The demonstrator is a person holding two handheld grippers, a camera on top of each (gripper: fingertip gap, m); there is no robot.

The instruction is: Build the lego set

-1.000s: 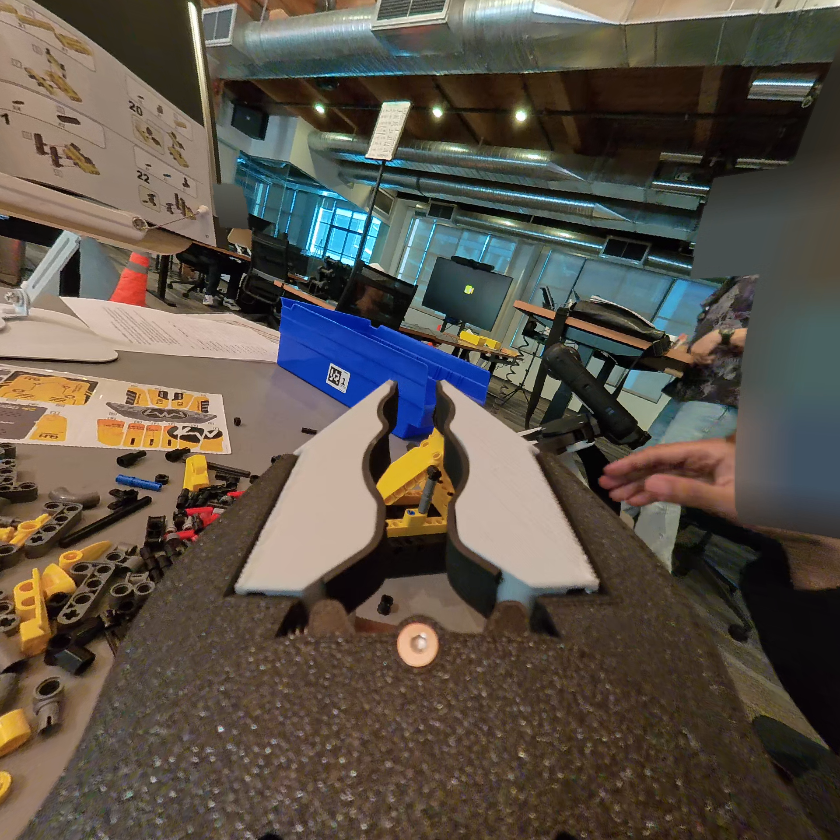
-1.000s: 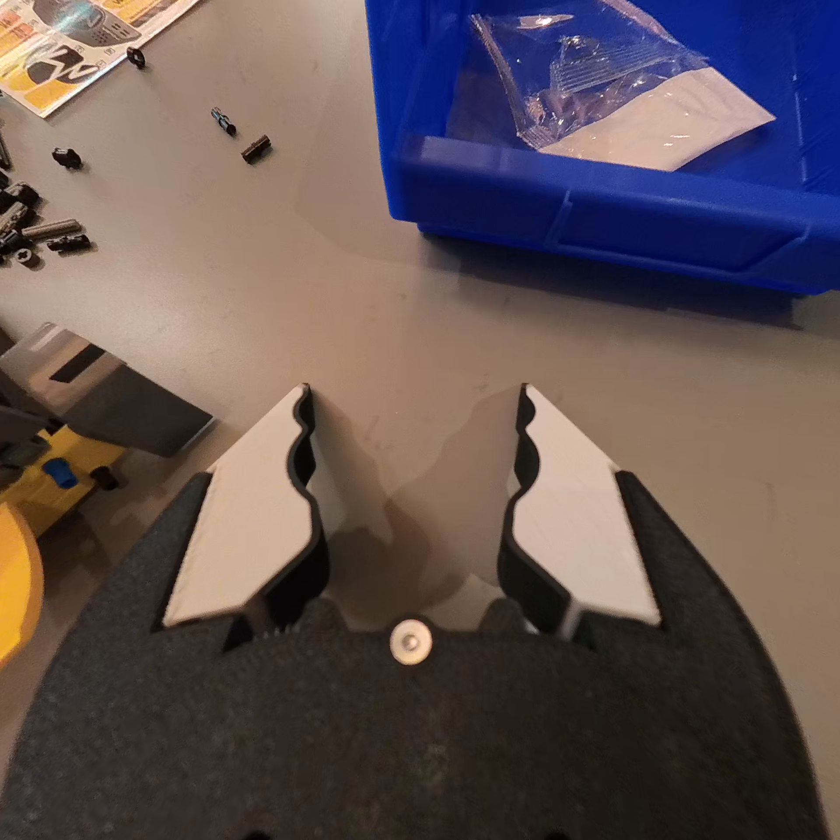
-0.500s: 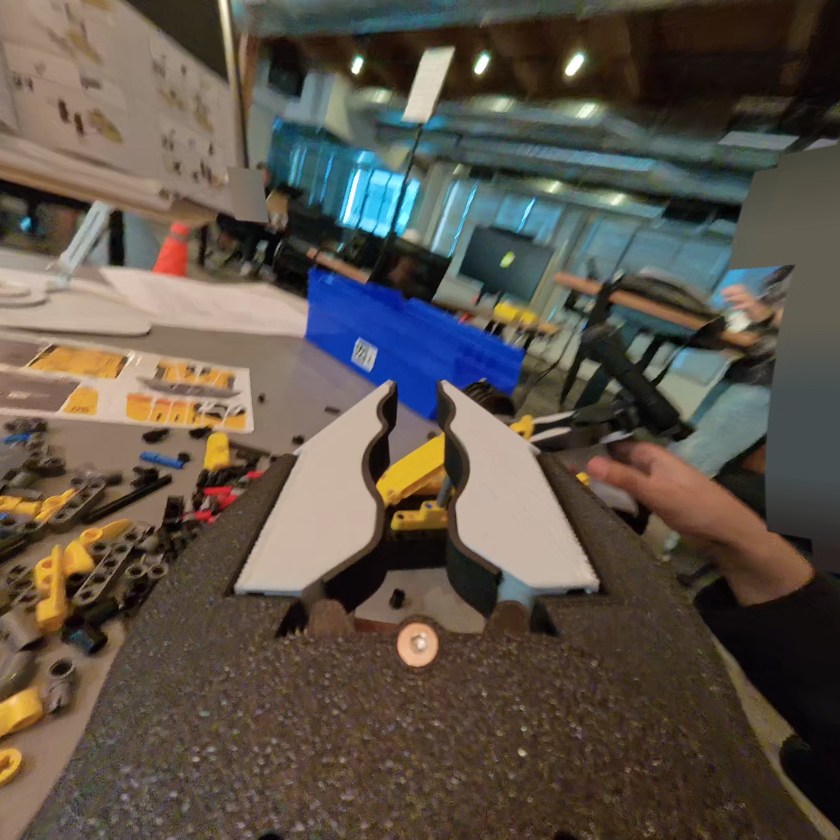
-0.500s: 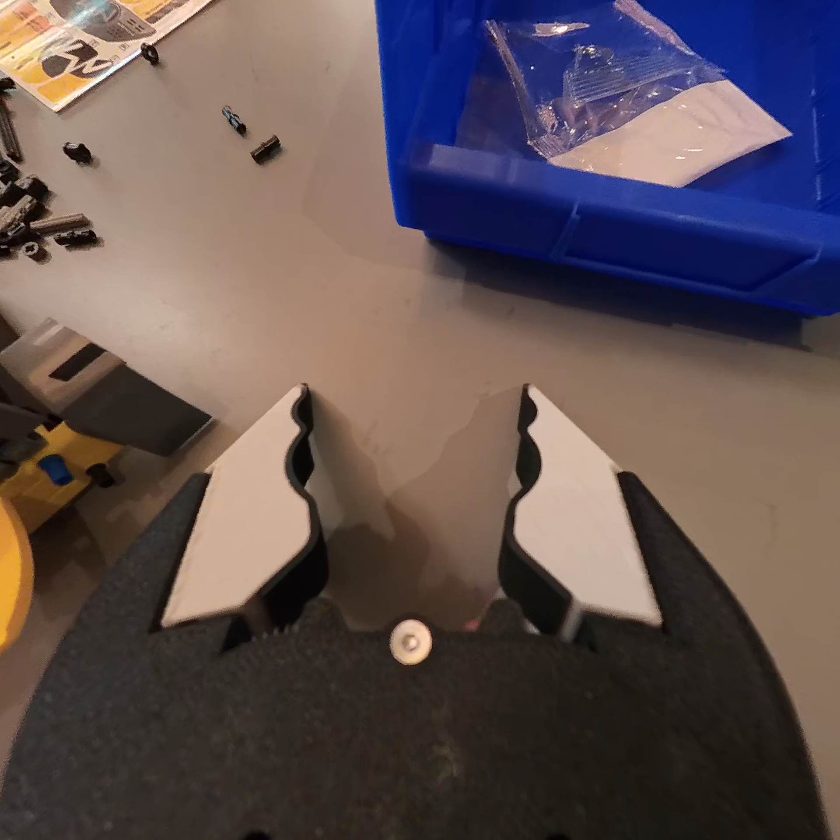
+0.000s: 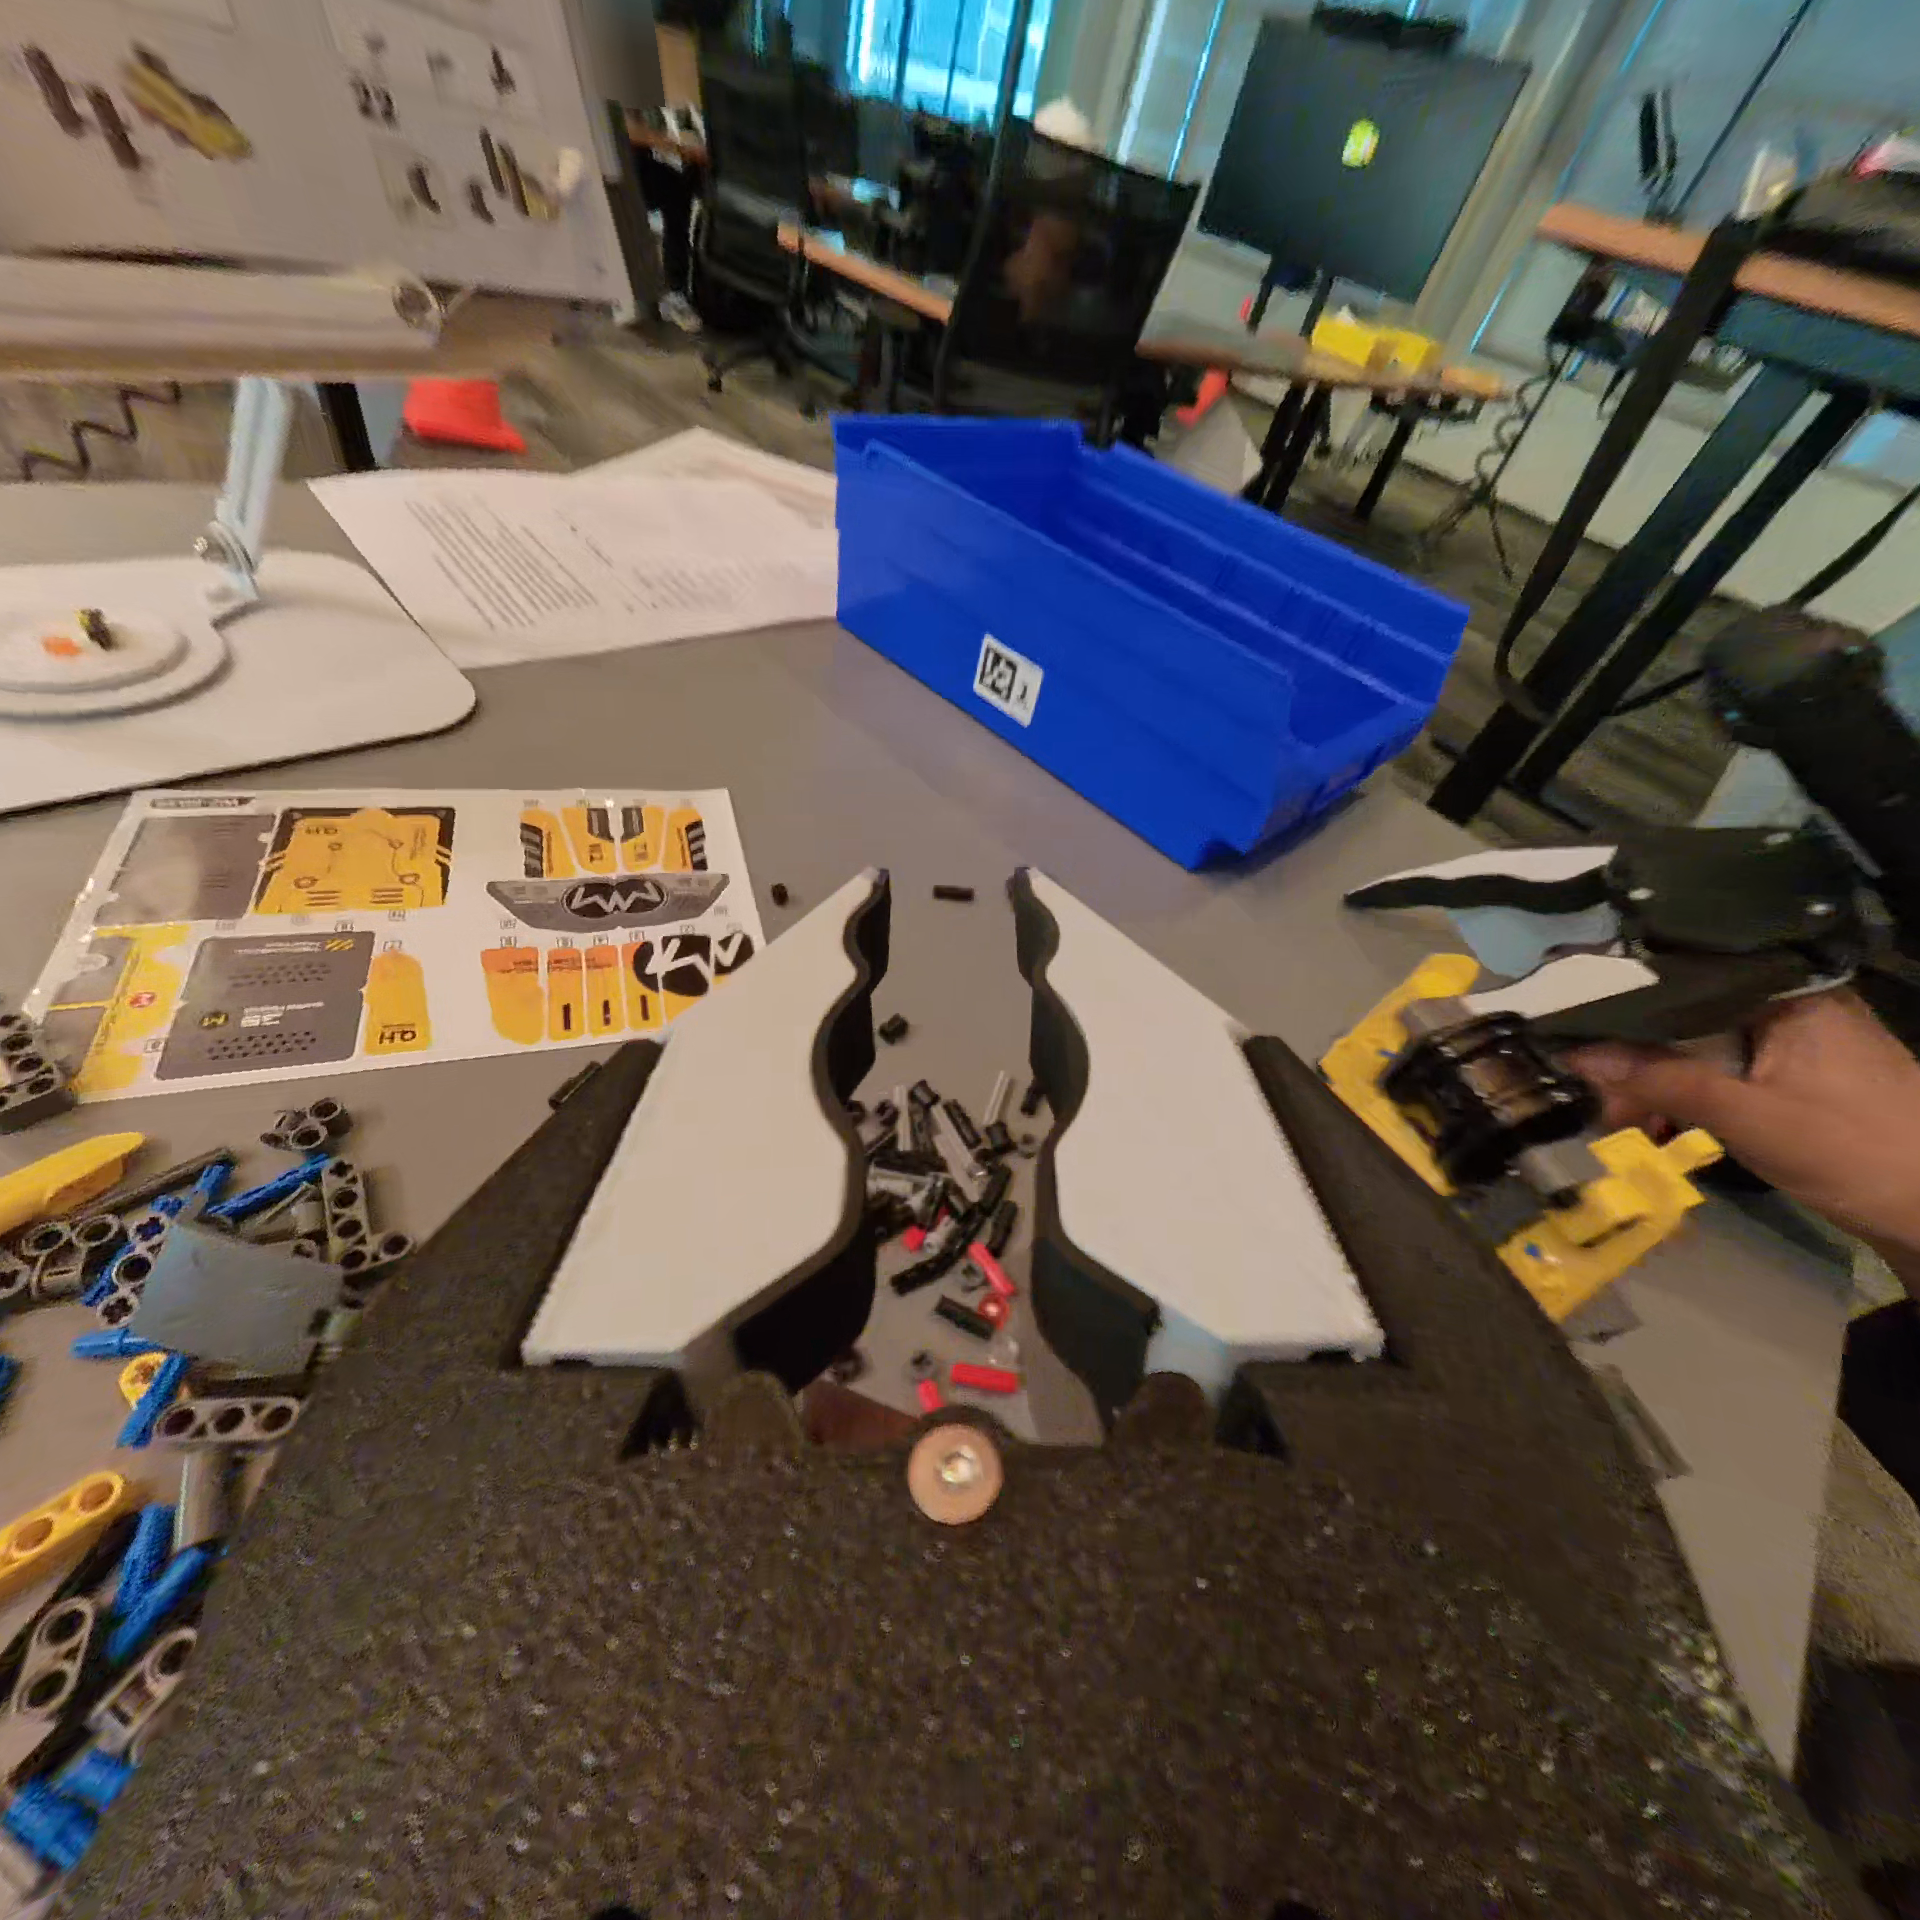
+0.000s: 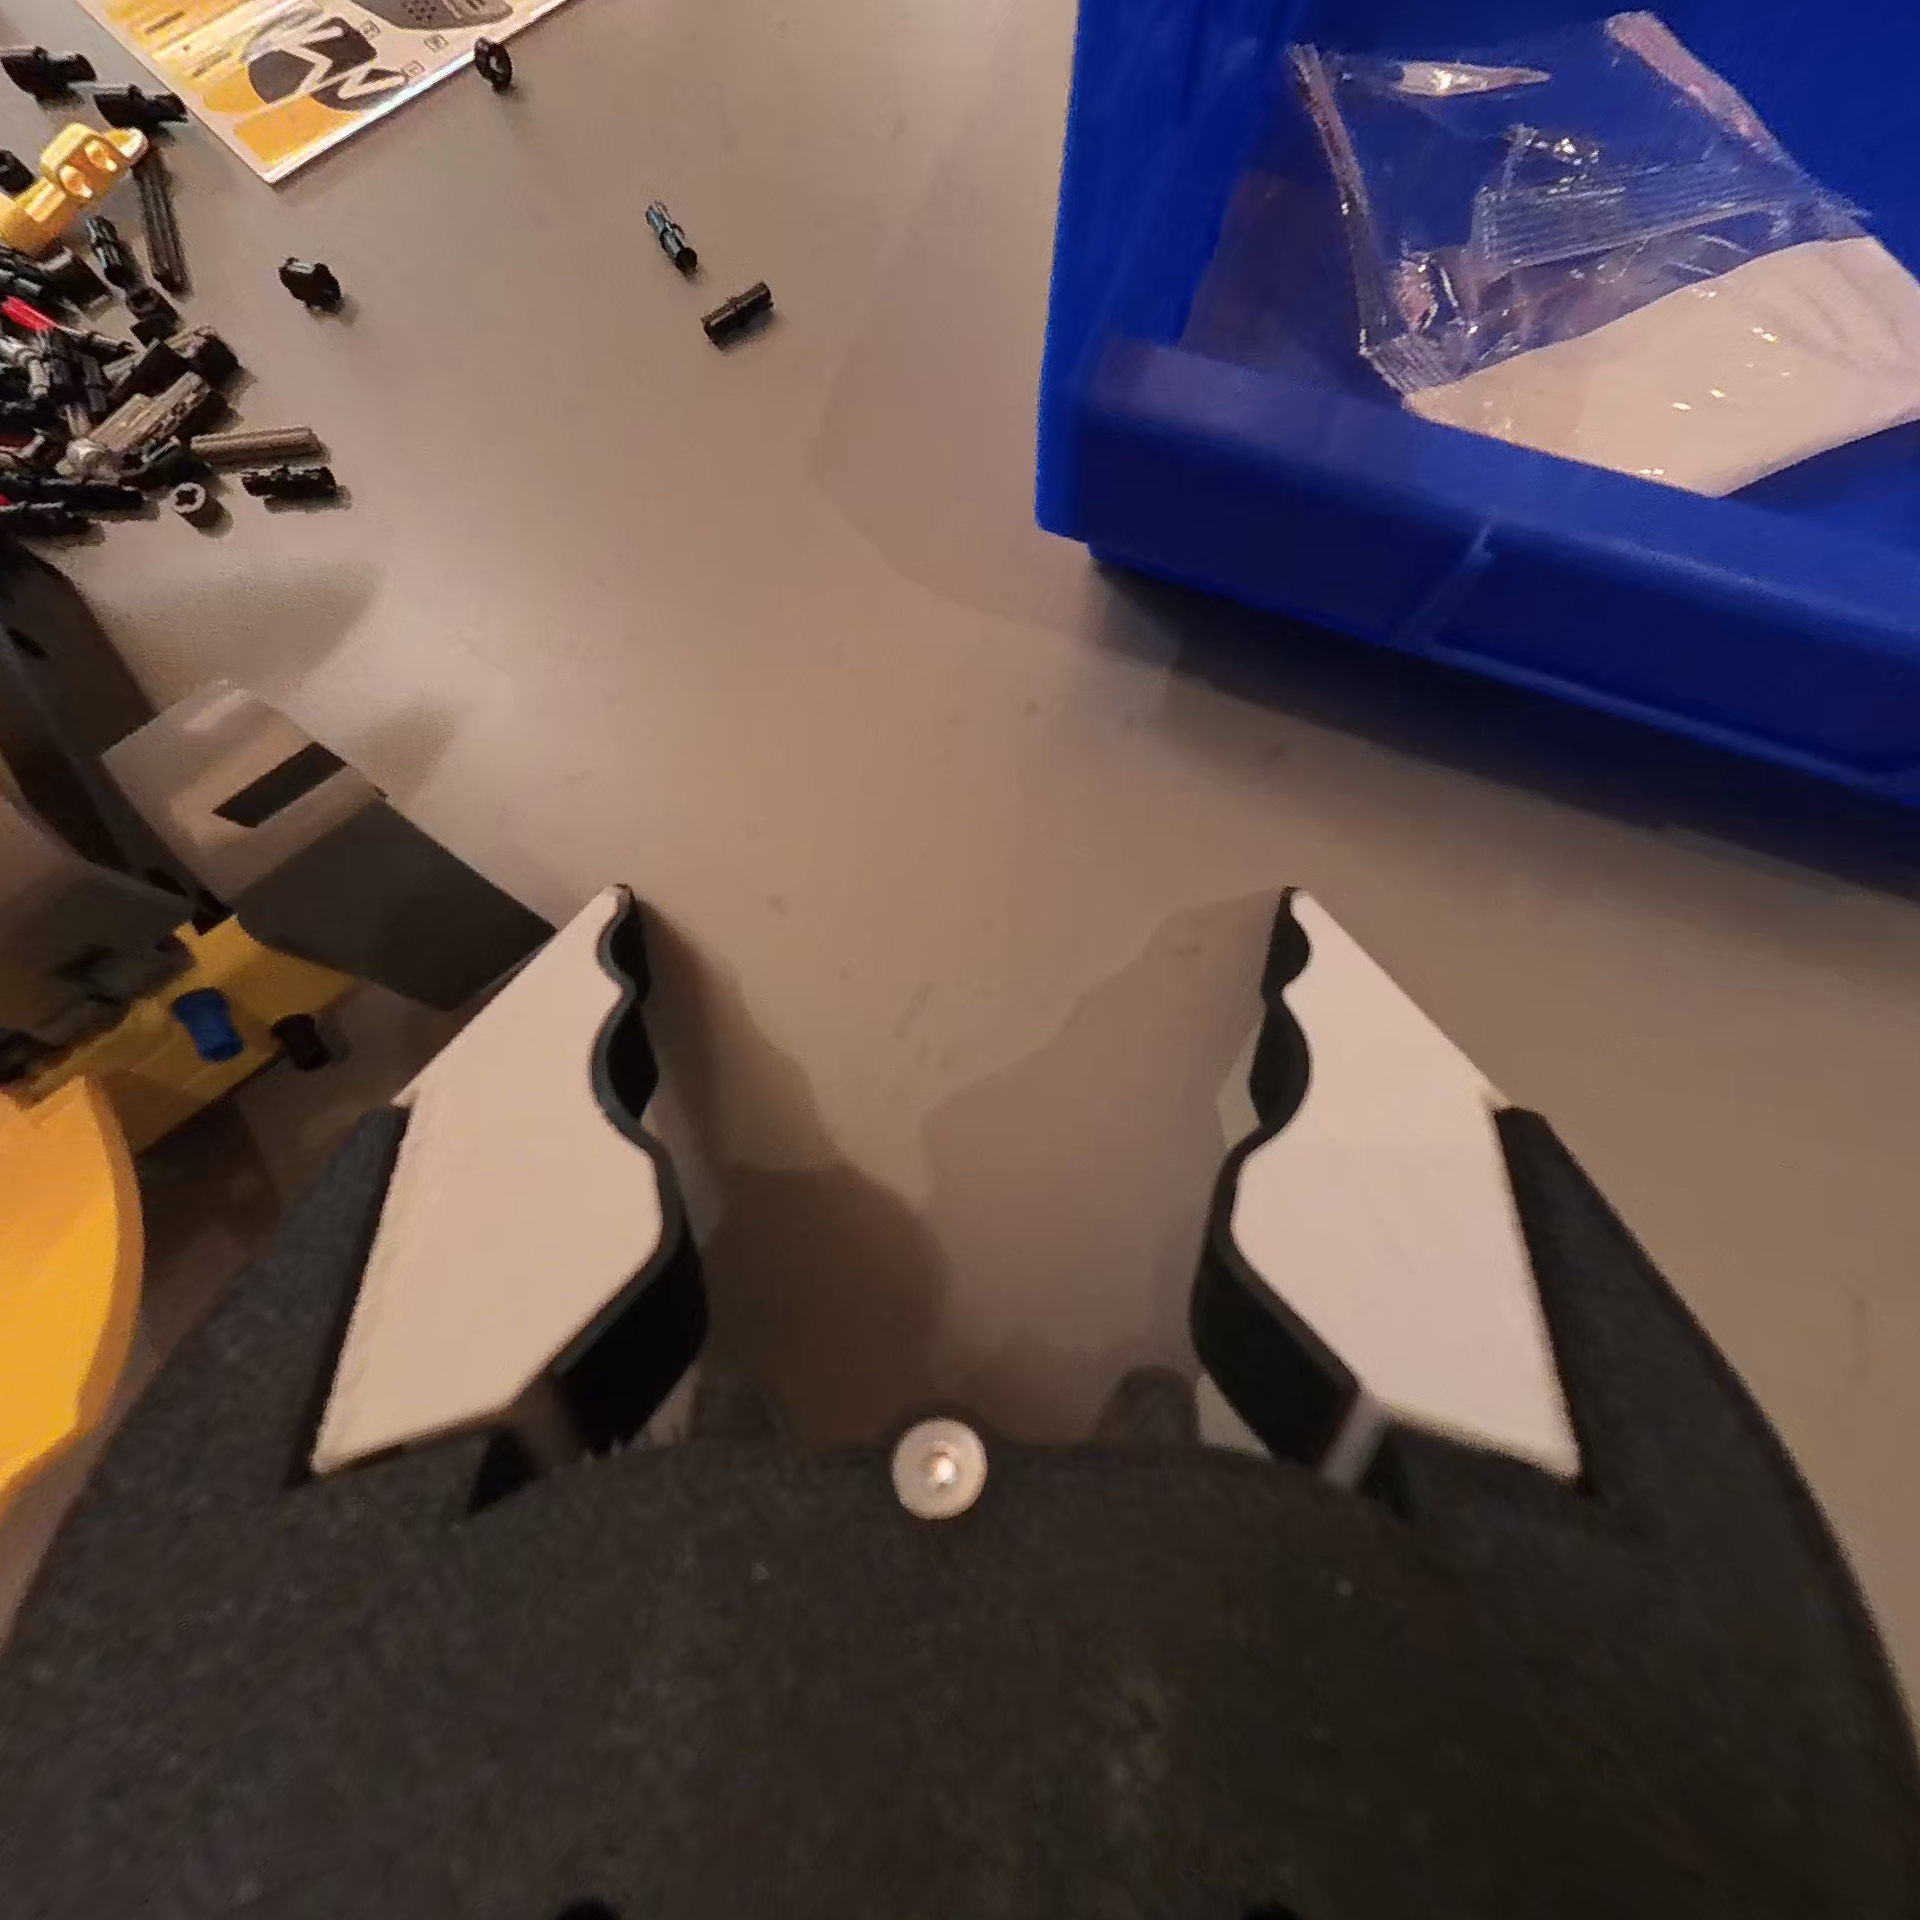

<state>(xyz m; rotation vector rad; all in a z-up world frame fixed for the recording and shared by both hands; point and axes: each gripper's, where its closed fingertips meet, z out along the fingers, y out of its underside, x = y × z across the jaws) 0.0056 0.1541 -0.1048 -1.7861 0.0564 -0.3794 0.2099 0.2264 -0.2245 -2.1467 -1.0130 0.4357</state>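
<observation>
We see the left gripper (image 5: pixel 951 894) parted and empty above a heap of small black, grey and red pins (image 5: pixel 945 1174) on the grey tabletop (image 6: pixel 935 644). The right gripper (image 6: pixel 956 904) is spread wide, holding nothing, over bare tabletop. One blue bin (image 6: pixel 1455 561) holds one clear plastic bag (image 6: pixel 1579 270). One sticker sheet (image 5: pixel 416 925) lies flat. One yellow model (image 5: pixel 1558 1195) sits beside a hand (image 5: pixel 1787 1112). Two loose pins (image 6: pixel 707 270) lie near the bin.

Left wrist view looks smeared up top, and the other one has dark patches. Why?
Left wrist view: instruction board streaked by motion blur, small parts between the jaws sharper. Right wrist view: soft shadows on the grey table, glare on the clear bag in the blue bin.
</observation>
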